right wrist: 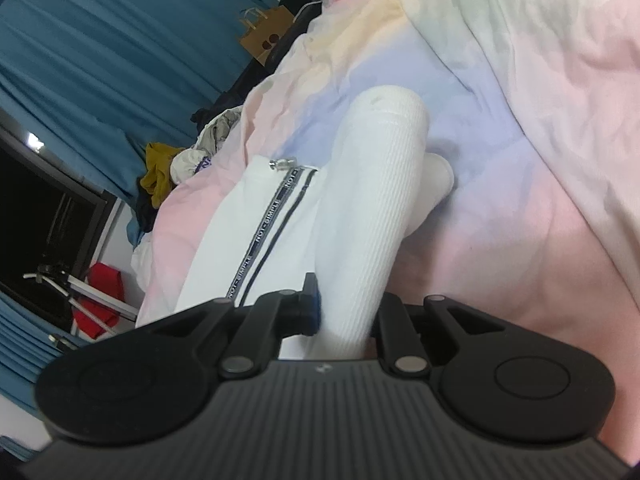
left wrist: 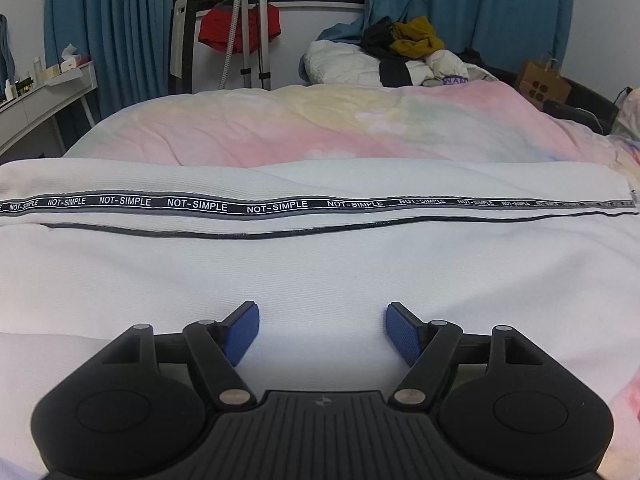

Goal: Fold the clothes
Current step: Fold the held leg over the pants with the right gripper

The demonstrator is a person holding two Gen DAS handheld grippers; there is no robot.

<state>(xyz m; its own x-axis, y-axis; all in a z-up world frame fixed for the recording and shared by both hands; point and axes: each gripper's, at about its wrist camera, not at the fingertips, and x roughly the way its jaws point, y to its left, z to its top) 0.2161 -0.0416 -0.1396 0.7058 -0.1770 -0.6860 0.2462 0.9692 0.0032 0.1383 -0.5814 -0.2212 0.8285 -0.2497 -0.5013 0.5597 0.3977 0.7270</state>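
Observation:
A white zip-up jacket [left wrist: 320, 264] lies flat across the near part of the bed, its zipper tape printed NOT-SIMPLE [left wrist: 276, 206] running left to right. My left gripper [left wrist: 322, 330] stands open just above the white fabric, blue pads apart with nothing between them. In the right wrist view the same jacket [right wrist: 224, 248] stretches away, and its ribbed white sleeve [right wrist: 372, 208] is lifted off the body. My right gripper [right wrist: 346, 312] is shut on the near end of that sleeve; the cuff end hangs over the bedcover.
The bed carries a pastel pink, yellow and blue duvet [left wrist: 320, 124]. A heap of clothes and a white pillow [left wrist: 408, 56] lie at its far end. A desk [left wrist: 44, 96] stands left, a drying rack with red cloth [left wrist: 244, 28] behind, a paper bag [left wrist: 542, 84] right.

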